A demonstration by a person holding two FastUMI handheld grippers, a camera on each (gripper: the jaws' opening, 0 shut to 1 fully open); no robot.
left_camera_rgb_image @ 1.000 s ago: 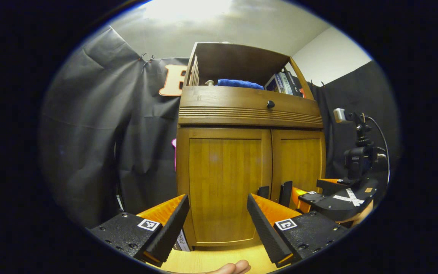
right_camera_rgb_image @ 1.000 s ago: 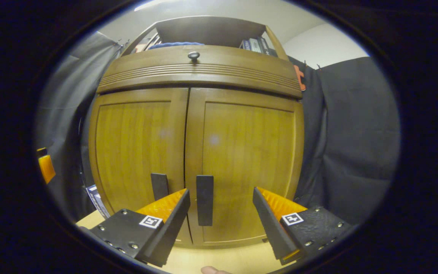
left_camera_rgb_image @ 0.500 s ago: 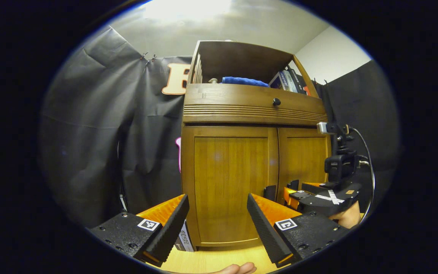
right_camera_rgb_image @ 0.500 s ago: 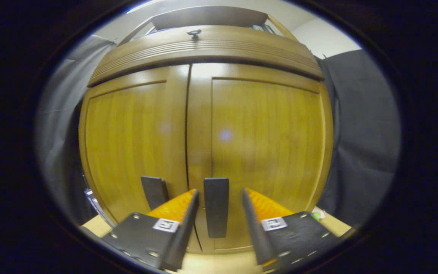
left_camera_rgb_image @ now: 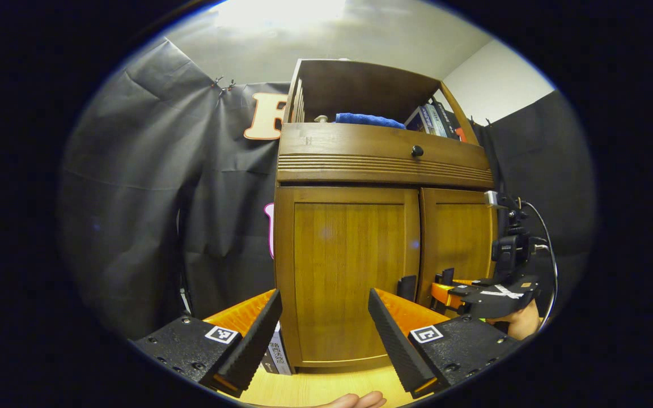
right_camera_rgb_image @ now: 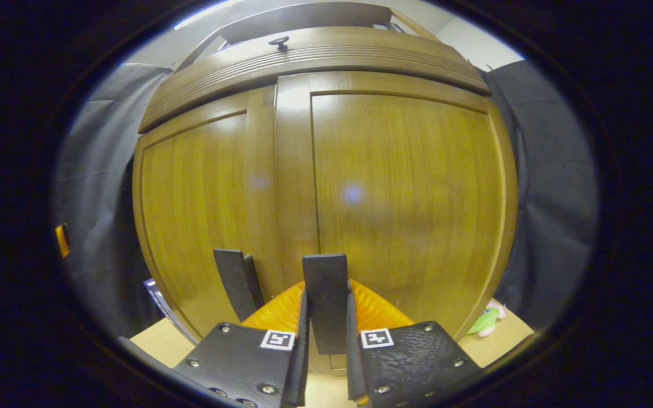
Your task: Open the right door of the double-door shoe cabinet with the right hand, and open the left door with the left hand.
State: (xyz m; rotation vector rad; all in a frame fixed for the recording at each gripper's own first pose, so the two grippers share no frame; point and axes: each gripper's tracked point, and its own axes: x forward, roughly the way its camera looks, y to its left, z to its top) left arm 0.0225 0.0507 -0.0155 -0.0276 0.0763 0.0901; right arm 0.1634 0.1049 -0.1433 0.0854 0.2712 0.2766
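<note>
No plain word or number can be read with confidence. Each finger of the left gripper (left_camera_rgb_image: 323, 293) carries a small square black-and-white coded marker (left_camera_rgb_image: 223, 334), one at 7 o'clock and one at 5 o'clock in the left gripper view. It is a pattern, not letters.

The right gripper (right_camera_rgb_image: 326, 292) bears two such markers (right_camera_rgb_image: 278, 339) at 6 o'clock in its view, either side of the dark flat door handle (right_camera_rgb_image: 324, 272) its fingers are closed on.

A white-spined book (left_camera_rgb_image: 274, 354) at the foot of the brown wooden shoe cabinet (left_camera_rgb_image: 349, 272) has printed characters too small to make out. So do the upright books (left_camera_rgb_image: 434, 120) on the top shelf at 1 o'clock.
</note>
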